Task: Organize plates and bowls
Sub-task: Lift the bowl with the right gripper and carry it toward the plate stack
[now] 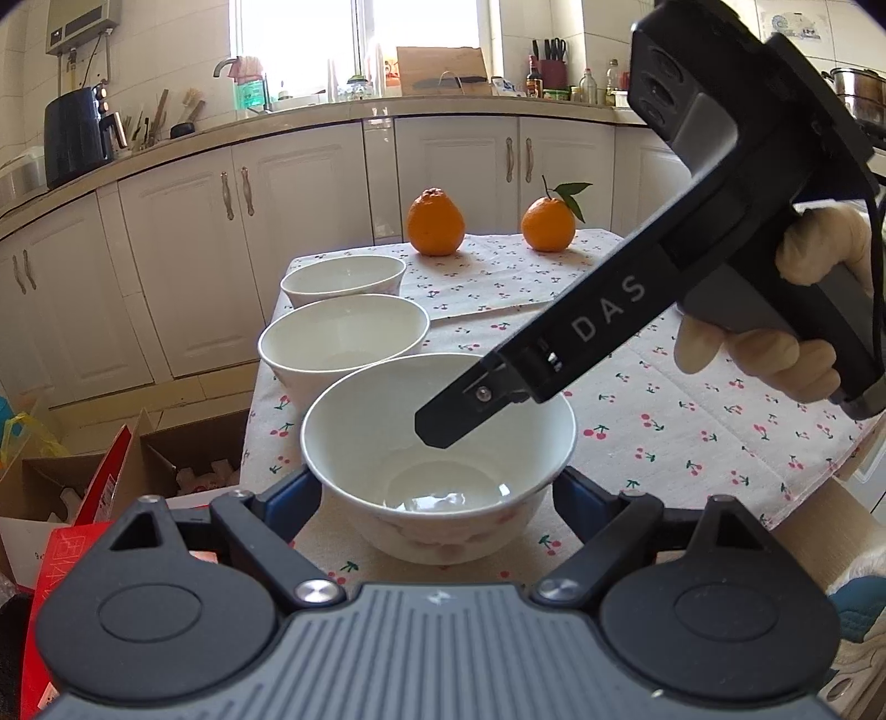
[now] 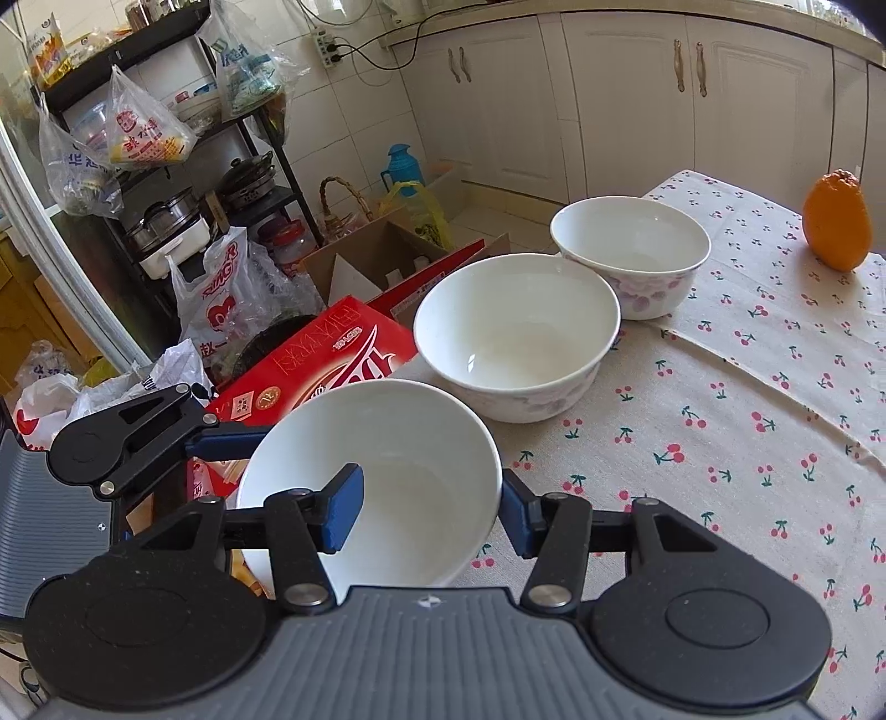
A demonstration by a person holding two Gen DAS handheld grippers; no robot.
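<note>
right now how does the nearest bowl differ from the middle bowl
The nearest bowl is gripped: the right gripper is shut on its rim, one finger inside and one outside; the middle bowl stands free.
The left gripper has its fingers on either side of the nearest bowl; nothing flanks the middle bowl.
The nearest bowl sits at the table edge; the middle bowl sits further in.
Both are white, empty, with pink flower patterns outside.

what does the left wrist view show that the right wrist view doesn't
Only the left wrist view shows a second orange, the window and the hand holding the right gripper. Only the right wrist view shows the blue flask and the pot rack. Both show three white bowls in a row, nearest bowl gripped, and the cherry tablecloth.
</note>
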